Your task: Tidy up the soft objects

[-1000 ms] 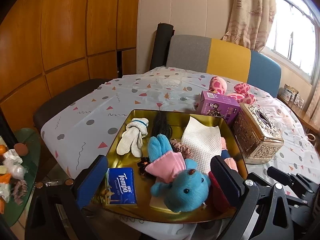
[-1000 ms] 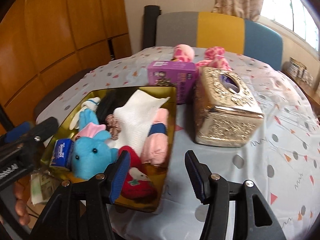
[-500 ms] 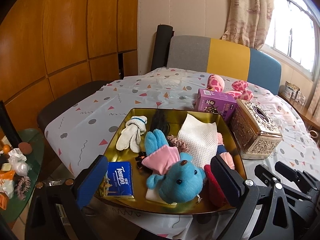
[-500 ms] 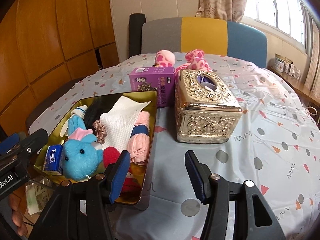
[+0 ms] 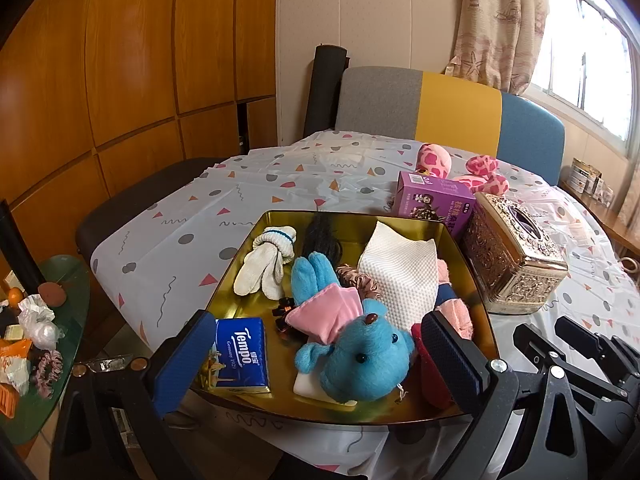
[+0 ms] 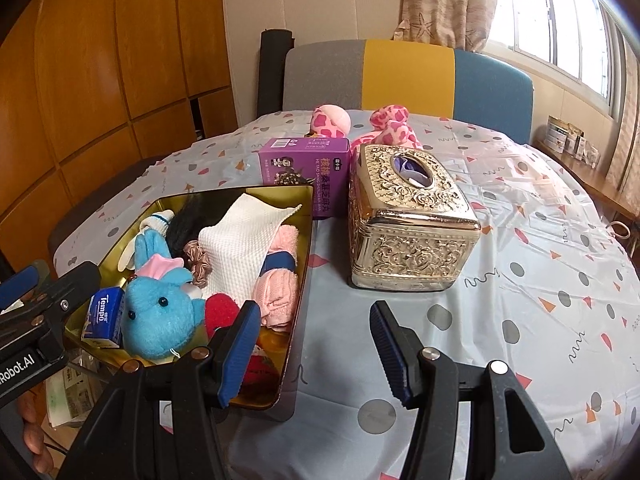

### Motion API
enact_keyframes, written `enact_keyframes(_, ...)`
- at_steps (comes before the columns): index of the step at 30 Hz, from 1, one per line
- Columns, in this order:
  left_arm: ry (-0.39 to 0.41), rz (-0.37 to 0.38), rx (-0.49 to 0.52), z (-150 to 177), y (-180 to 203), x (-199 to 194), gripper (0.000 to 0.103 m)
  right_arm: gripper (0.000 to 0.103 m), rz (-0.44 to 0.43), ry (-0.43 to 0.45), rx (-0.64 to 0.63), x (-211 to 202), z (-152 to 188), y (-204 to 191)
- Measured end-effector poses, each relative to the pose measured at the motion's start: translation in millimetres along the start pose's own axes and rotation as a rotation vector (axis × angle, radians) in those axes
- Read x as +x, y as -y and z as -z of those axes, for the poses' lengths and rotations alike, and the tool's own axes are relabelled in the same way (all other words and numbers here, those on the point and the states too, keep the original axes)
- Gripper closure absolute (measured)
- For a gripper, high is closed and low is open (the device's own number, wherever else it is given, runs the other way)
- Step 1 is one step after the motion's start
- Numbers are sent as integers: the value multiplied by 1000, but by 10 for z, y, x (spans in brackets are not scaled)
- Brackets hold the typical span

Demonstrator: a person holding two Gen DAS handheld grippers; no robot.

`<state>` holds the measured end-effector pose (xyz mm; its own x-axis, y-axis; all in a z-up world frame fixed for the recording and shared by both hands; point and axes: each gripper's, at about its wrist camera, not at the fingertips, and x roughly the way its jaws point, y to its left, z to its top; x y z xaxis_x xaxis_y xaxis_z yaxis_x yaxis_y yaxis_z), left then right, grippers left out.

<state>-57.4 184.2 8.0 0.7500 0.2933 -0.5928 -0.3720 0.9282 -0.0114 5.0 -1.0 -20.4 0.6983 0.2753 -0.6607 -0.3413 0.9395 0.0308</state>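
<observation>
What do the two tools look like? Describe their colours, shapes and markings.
Both are black handheld frames with two fingers. The left tool has smooth-looking blue pads with a fine texture and silver bolts at the joints. The right tool has ribbed blue pads and similar bolts. White lettering ending "Robot.AI" marks the left tool's side.

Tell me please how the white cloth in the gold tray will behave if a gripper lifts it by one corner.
The white cloth looks thin and woven, so it would probably hang limp and unfold. It seems light. It lies over the pink towels and a scrunchie in the gold tray, so it may drag those slightly.
</observation>
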Motion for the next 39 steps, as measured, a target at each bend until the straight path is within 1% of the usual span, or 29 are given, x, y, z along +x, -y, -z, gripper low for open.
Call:
enact_keyframes(16, -7, -6, -11, 11, -51, 22, 0, 45, 14, 12, -10, -33, -18, -24)
enact_keyframes(39, -8, -4, -10, 14, -41, 3, 0, 45, 10, 3, -16, -11, -8, -43)
